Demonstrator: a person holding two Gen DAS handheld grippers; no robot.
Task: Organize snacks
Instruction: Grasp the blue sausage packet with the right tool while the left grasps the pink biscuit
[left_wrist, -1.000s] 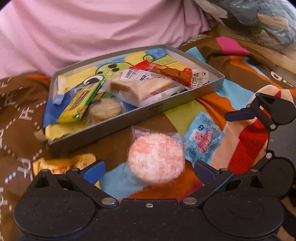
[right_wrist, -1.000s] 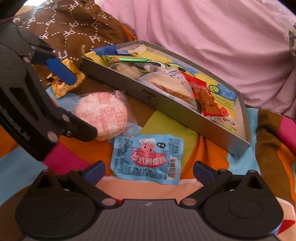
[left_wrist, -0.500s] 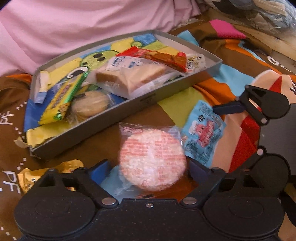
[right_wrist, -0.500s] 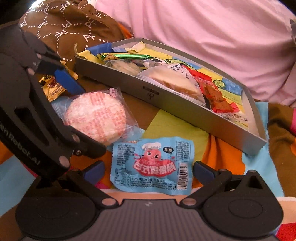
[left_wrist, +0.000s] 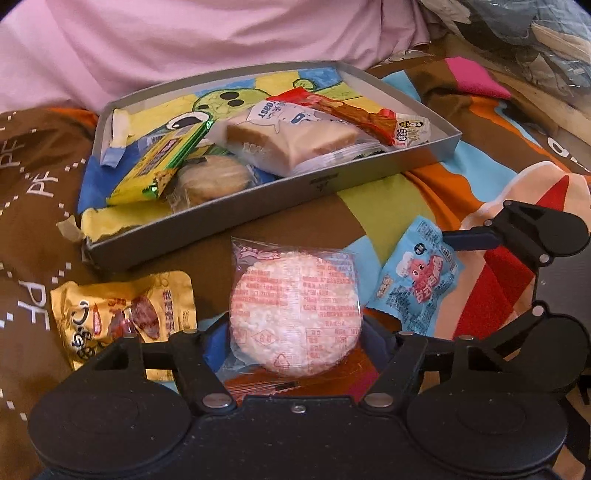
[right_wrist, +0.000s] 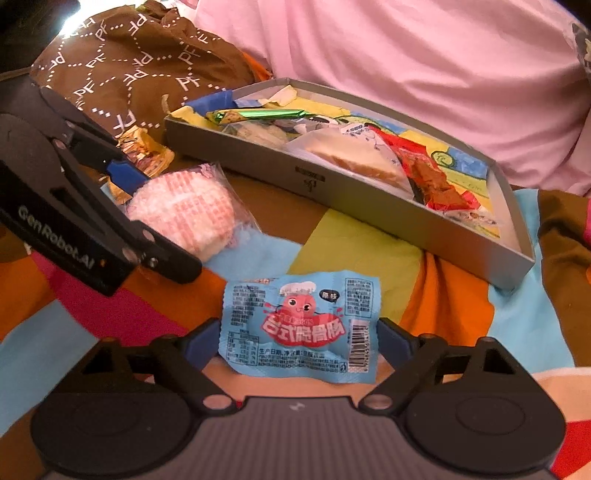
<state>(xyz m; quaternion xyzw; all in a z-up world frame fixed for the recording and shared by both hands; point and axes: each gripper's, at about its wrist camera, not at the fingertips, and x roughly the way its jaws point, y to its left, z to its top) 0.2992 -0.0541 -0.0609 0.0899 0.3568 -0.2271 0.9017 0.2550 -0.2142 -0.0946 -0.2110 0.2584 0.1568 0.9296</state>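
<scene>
The left hand-held gripper (left_wrist: 295, 341) straddles a round pink rice cracker in clear wrap (left_wrist: 295, 314). A gold foil snack packet (left_wrist: 122, 314) lies left; a grey cardboard tray (left_wrist: 258, 195) sits farther off.

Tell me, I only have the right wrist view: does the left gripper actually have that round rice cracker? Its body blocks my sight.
Observer: Yes. In the left wrist view both fingers of the left gripper press against the sides of the rice cracker.
Operator: And the gold packet behind it? I see only a corner.
Observer: The gold packet lies flat on the blanket, outside the box and clear of the rice cracker.
Operator: What sits by the green bar in the box? It is a blur here.
Observer: A round biscuit in a clear wrapper, against the near end of the green bar.
</scene>
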